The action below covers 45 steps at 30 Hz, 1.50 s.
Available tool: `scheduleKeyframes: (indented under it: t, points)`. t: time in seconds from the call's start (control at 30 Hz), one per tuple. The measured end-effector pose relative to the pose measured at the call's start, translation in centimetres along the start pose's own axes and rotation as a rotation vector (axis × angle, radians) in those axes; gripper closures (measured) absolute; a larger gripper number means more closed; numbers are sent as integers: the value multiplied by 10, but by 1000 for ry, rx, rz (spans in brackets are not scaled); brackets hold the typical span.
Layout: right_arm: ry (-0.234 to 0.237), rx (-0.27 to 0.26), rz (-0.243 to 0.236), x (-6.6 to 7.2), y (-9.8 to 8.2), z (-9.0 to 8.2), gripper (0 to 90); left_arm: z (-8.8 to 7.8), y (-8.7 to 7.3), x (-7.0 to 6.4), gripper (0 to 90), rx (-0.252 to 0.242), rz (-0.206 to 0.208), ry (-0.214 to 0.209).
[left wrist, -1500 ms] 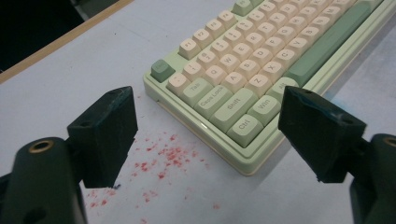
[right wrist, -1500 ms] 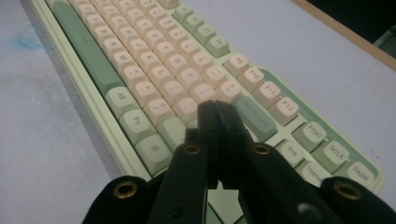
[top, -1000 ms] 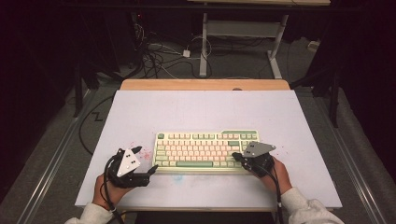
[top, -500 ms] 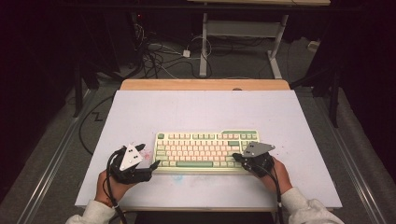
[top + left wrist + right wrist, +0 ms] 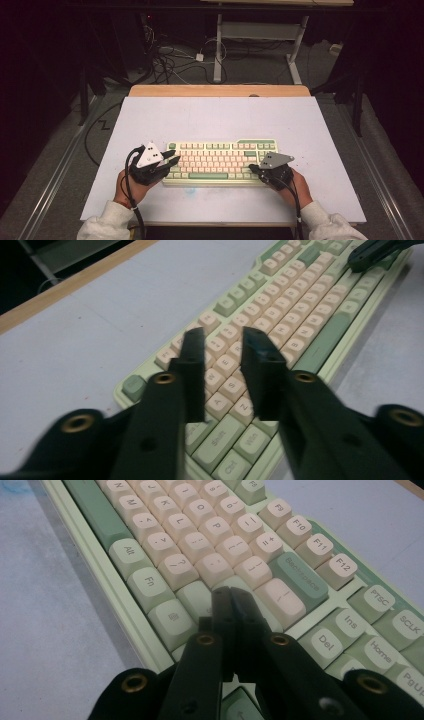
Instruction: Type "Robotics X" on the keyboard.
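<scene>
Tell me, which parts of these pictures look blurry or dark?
High view: the white table top is evenly lit, the floor behind falls into darkness. Left gripper view: the left gripper and its black jaws are smeared soft, and the cream and green keyboard blurs toward its far end. Right gripper view: key legends read sharply, while the right gripper up close is slightly soft.

A pale green and cream plastic keyboard lies on the white table board; the left black gripper is at its left end, its jaws just closing; the right black gripper rests on its right end.
</scene>
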State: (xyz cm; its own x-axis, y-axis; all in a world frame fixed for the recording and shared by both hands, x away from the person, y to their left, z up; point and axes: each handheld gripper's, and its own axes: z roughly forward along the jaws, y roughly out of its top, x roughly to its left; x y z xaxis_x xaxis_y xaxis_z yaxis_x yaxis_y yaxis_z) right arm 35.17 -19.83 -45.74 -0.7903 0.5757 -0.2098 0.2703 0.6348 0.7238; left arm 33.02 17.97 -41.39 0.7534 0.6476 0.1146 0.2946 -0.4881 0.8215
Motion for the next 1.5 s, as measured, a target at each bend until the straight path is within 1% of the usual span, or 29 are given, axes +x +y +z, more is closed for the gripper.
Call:
scheduleKeyframes:
  t: [0.07, 0.13, 0.17, 0.23, 0.3, 0.37, 0.4, 0.43, 0.57, 0.7, 0.77, 0.8, 0.87, 0.9, 0.97, 1.03, 1.07, 1.13, 1.2, 1.27, 1.33, 1.37, 1.4, 1.5]
  points:
    - [-1, -1, -3, 0, 0, 0, 900, 3, 3, 0, 811, 3, 7, -10]
    - [0, 0, 0, 0, 0, 0, 900, 6, 6, 0, 861, 3, 7, -30]
    - [1, 1, -4, 0, 0, 0, 900, 8, 7, 0, 873, 4, 9, -36]
    - [0, 1, -4, 0, 0, 0, 900, 10, 8, 0, 876, 9, 11, -38]
    - [-1, 1, -5, 0, 0, 0, 900, 17, 13, 0, 876, 25, 17, -53]
    - [-2, 2, -4, 0, 0, 0, 900, 24, 16, -1, 877, 37, 22, -59]
    - [0, 1, -3, 0, 0, 0, 900, 24, 16, -1, 877, 37, 22, -59]
    - [1, 1, -2, 0, 0, 0, 900, 30, 19, -1, 877, 51, 31, -66]
    - [0, -1, 3, 0, 0, 0, 900, 43, 23, -1, 877, 80, 39, -76]
    - [1, 0, 2, 0, -1, 0, 900, 51, 25, 2, 877, 98, 38, -82]
    - [2, 0, 2, 0, -1, 0, 900, 59, 25, 4, 877, 117, 25, -88]
    - [2, -1, 2, 0, -1, 0, 900, 59, 25, 4, 877, 117, 25, -88]
    - [2, -1, 1, 0, -1, 0, 900, 63, 25, 5, 877, 132, 20, -90]
    - [2, -1, 2, 0, -1, 0, 900, 67, 25, 5, 877, 148, 21, -90]
    - [2, 0, 2, 0, -1, 0, 900, 69, 25, 5, 877, 155, 20, -94]
    - [3, 0, 2, 0, -1, 0, 900, 74, 25, 5, 877, 172, 18, -96]
    - [2, 0, 1, 0, -1, 0, 900, 78, 25, 5, 877, 192, 21, -99]
    - [1, -2, 4, 0, -1, 0, 900, 81, 25, 4, 877, 200, 22, -95]
    - [1, -1, 2, 0, -1, 0, 900, 86, 24, 2, 877, 229, 37, -90]
    - [1, -1, -2, 0, -1, 0, 900, 87, 24, 1, 877, 238, 40, -85]
    - [1, -3, 4, 0, -1, 0, 900, 92, 23, 2, 877, 252, 32, -89]
    - [1, -3, 4, 0, -1, 0, 900, 92, 23, 2, 877, 252, 32, -89]
    - [1, -3, -7, 0, -1, 0, 900, 93, 23, 2, 877, 254, 33, -88]
    - [-2, -3, 2, 1, -1, 0, 900, 93, 24, 1, 877, 258, 39, -89]
